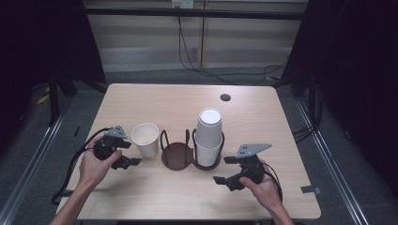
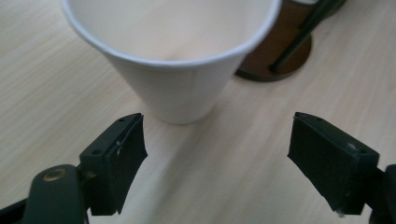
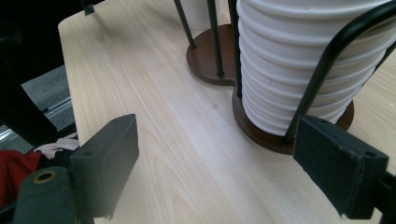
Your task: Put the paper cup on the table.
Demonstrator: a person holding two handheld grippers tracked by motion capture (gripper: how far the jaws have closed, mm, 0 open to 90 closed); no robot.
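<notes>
Light wood worktop (image 1: 141,101) with rounded corners, a dark round hole (image 1: 225,97) near its far edge

Single white paper cup (image 1: 145,139) upright and open-mouthed, left of centre, just beside the left ring of a dark two-ring cup holder (image 1: 177,156) with black wire hoops; left ring empty, brown disc base bare

Stack of white paper cups (image 1: 208,136) nested upside down in the right ring of the holder, rising well above the hoops

Left gripper (image 1: 127,162) held in the left hand (image 1: 96,165) at the near left, close to the single cup but apart from it, jaws spread wide and holding nothing

Seen through the left gripper view: the single cup (image 2: 177,60) standing just beyond the open jaws and slightly toward the left one, not touching either; part of the holder's brown base (image 2: 275,63) behind it at upper right

Right gripper (image 1: 227,169) held in the right hand (image 1: 263,187) at the near right, just in front of the stack, jaws spread and empty

Seen through the right gripper view: the stack (image 3: 303,65) inside its wire hoop, close ahead and toward the right jaw, clear of both jaws; the empty ring's base (image 3: 210,58) farther off

Black cables (image 1: 197,61) trailing across the grey floor beyond the worktop
</notes>
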